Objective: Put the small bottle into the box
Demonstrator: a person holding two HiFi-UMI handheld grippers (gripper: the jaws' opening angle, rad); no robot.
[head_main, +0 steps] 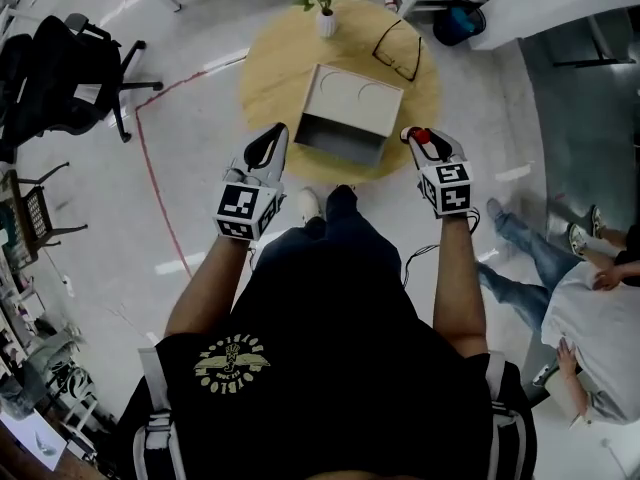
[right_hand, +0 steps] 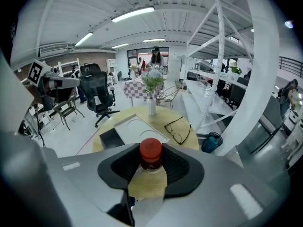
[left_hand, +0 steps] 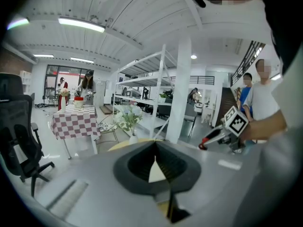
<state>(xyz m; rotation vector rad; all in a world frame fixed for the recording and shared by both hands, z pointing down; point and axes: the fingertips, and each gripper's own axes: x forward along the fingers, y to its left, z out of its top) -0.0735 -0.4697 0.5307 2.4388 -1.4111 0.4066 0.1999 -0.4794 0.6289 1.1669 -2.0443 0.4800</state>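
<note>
Right tool clenched on small bottle, red cap up between pads. Bottle hangs by near right edge of round counter, just right of box, not touching. Box open compartment faces person. Left tool closed, empty, near box's left corner.

No legible text; shirt emblem lettering too small.

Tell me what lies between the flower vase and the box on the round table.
Nothing: only bare tabletop separates the vase from the box, clearest in the head view. The glasses lie off to one side.
</note>
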